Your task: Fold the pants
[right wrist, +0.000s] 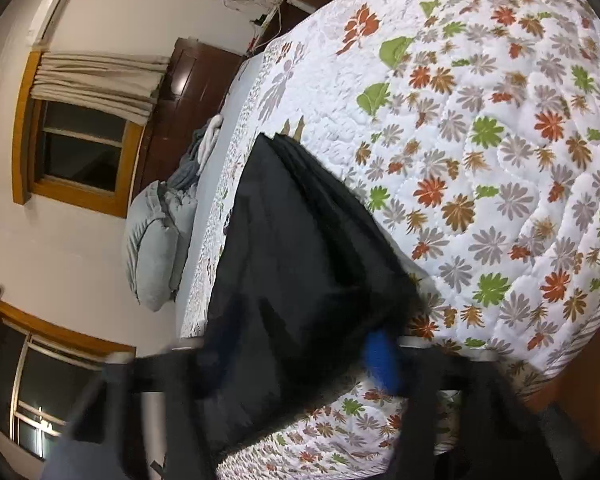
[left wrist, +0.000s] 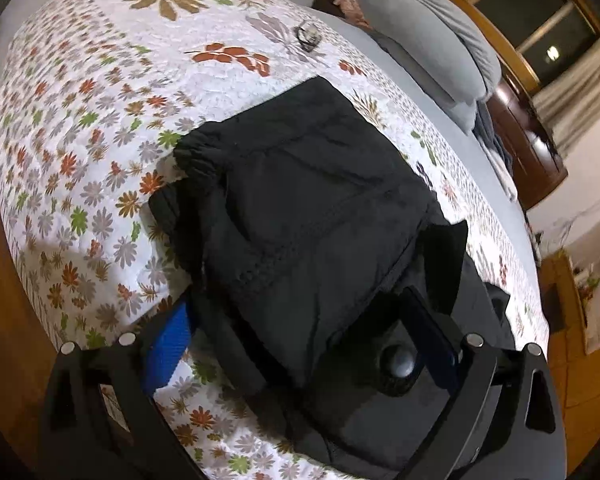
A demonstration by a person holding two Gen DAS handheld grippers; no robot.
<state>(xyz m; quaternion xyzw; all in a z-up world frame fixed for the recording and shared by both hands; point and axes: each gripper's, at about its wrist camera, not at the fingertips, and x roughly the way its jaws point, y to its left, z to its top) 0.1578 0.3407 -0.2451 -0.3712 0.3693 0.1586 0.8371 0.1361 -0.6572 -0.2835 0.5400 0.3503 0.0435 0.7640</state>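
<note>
Black pants (left wrist: 300, 200) lie folded in a thick bundle on the floral quilt (left wrist: 80, 140). In the left wrist view my left gripper (left wrist: 300, 336) stands wide open around the near end of the bundle, with the blue pad (left wrist: 168, 344) at the left and the dark right finger (left wrist: 432, 328) at the right. In the right wrist view the pants (right wrist: 300, 260) fill the middle, and my right gripper (right wrist: 296, 356) is blurred. Its blue pad (right wrist: 380, 364) sits at the fabric's right edge. The other finger is hidden by the cloth.
Grey pillows (left wrist: 432, 48) and bedding lie at the bed's head by a dark wooden headboard (left wrist: 528, 136). A small dark object (left wrist: 308, 36) rests on the quilt beyond the pants. Wooden floor (left wrist: 4, 280) borders the bed. Windows (right wrist: 80, 144) line the wall.
</note>
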